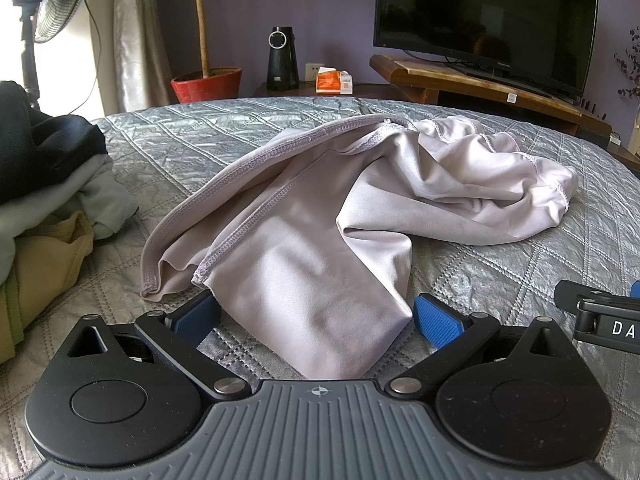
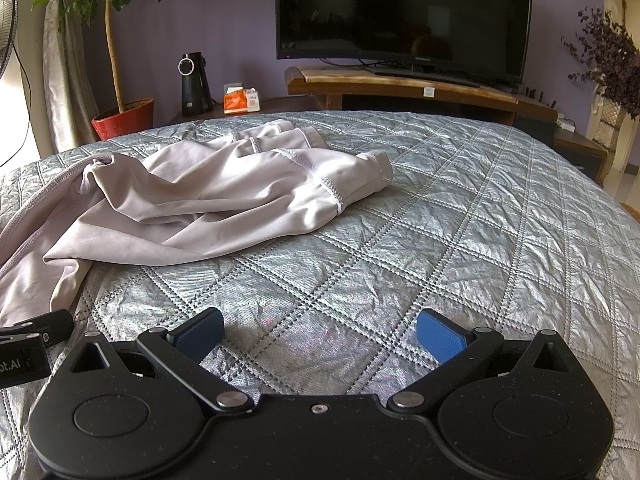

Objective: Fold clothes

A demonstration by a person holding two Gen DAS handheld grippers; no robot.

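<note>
Since the pale lilac garment looks thin, light and slippery, I'd pinch a stitched hem, not loose cloth. It lies crumpled on the bed; long axis runs from my left hand-held gripper away & rightward. Left hand-held gripper: wide open, near end of garment between the pads, nothing clamped. Right hand-held gripper: wide open over bare quilt, empty, w/ garment off to its left.

The pale lilac garment is smooth, matt cloth with stitched hems, lying on a crinkled, shiny quilted bedspread, while the tongs show matt black plastic and ribbed blue pads.
</note>
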